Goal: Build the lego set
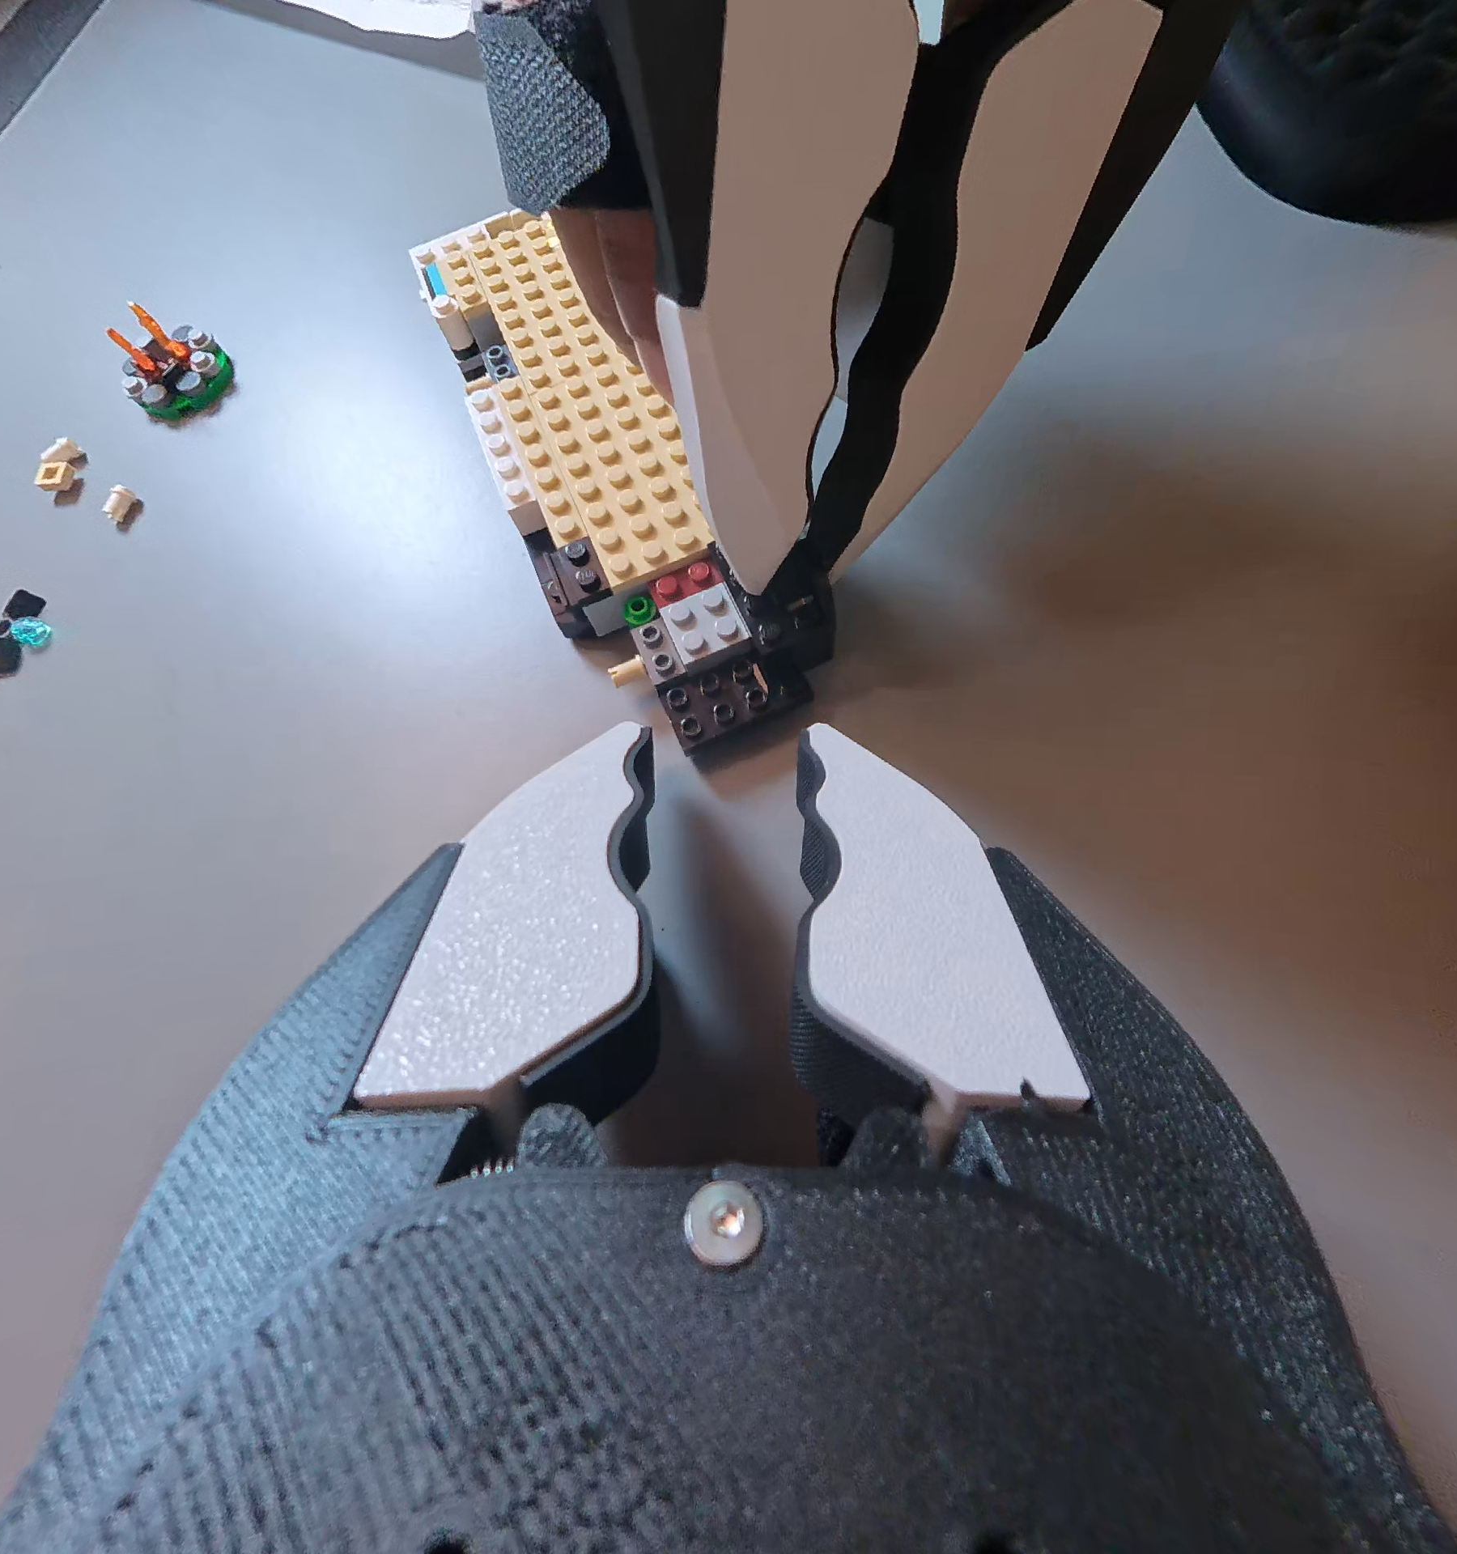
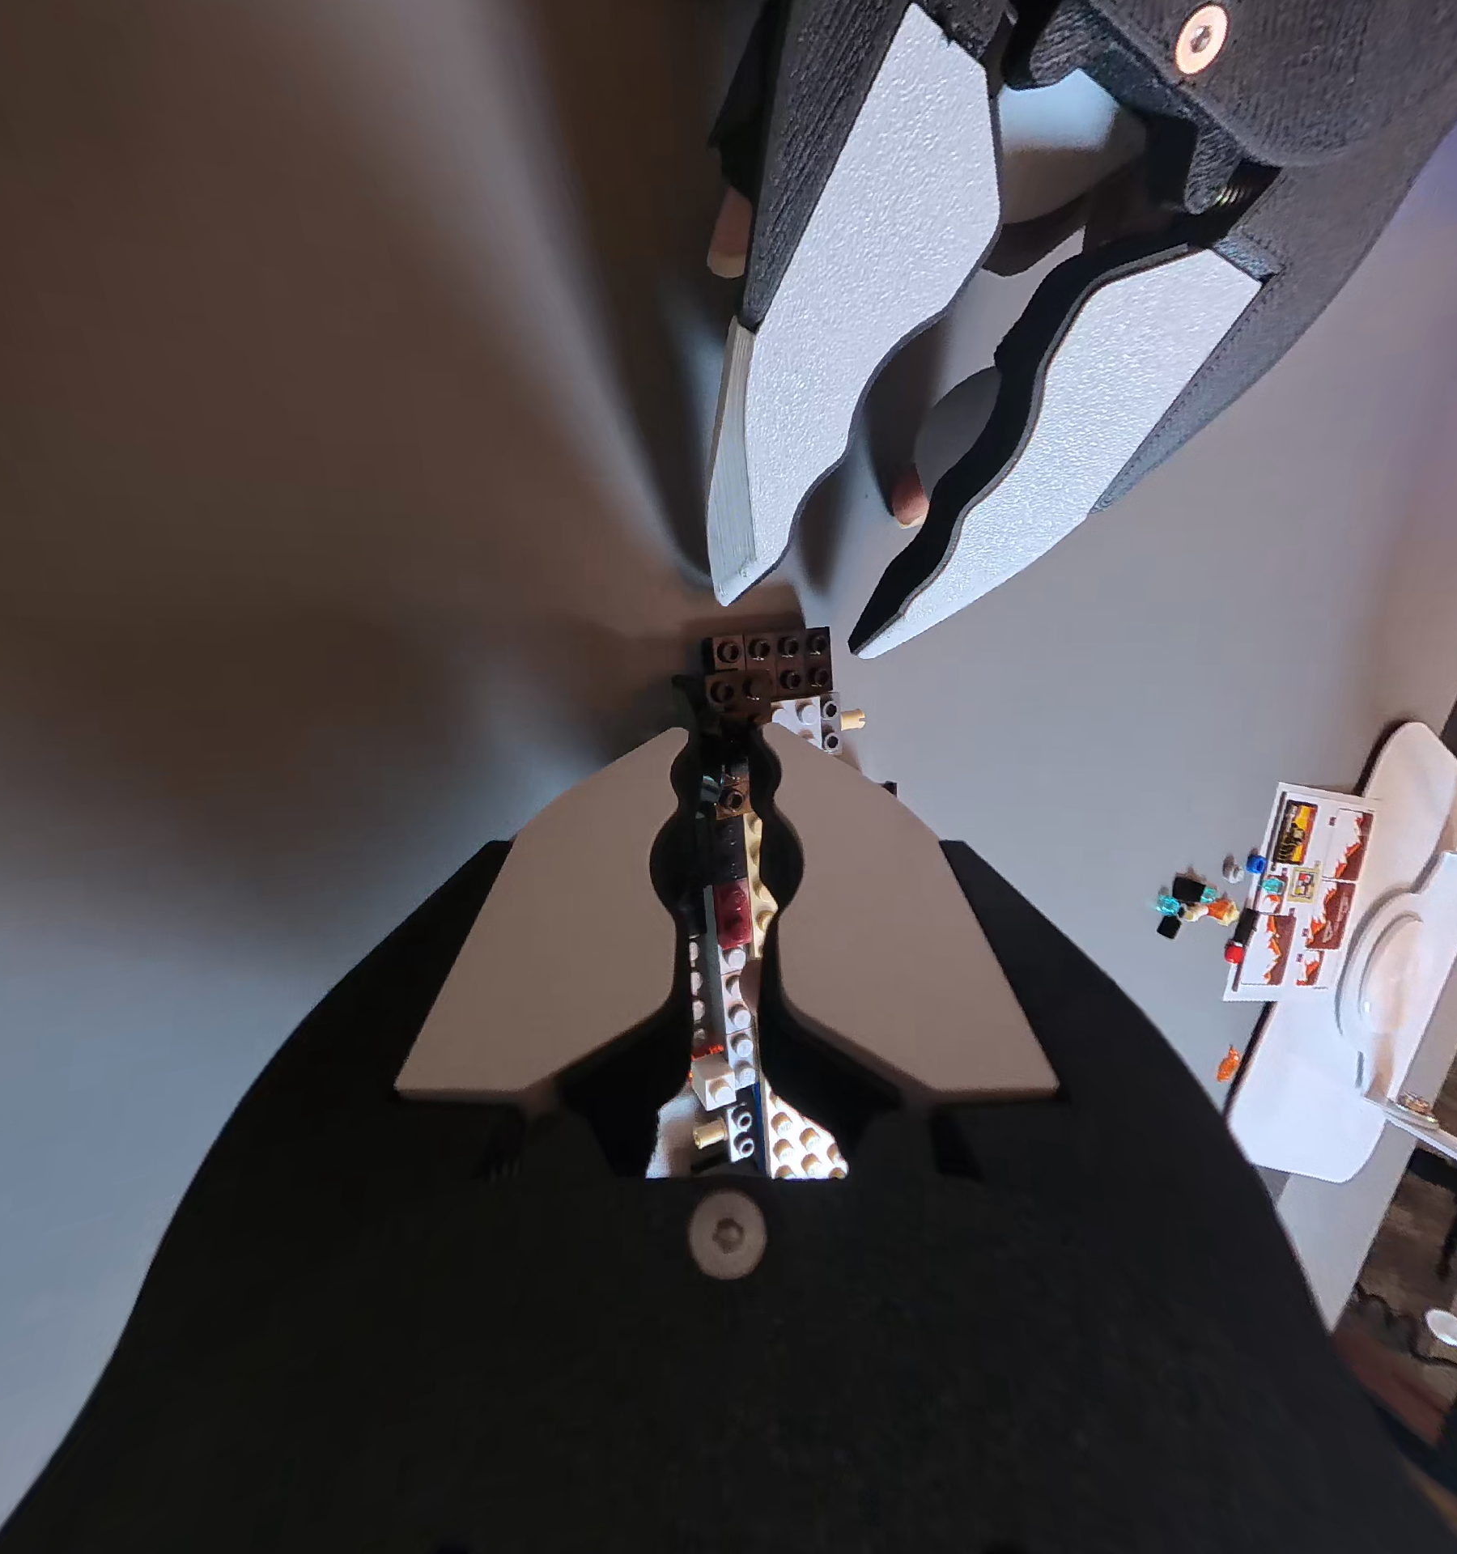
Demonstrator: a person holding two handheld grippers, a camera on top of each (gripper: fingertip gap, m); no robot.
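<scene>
Resting on the tabletop [image 1: 204,210], brick model [image 1: 599,437], long axis running away from the left tongs [image 1: 725,740], gaping empty just short of its dark end; right tongs [image 2: 729,740] clamped narrow on that end's side.

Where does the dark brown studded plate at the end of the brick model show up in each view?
Left wrist view: dark brown plate at centre, just beyond the open left gripper.
Right wrist view: dark brown plate above centre, past the right gripper.
Shared landmark: tan peg.
</scene>
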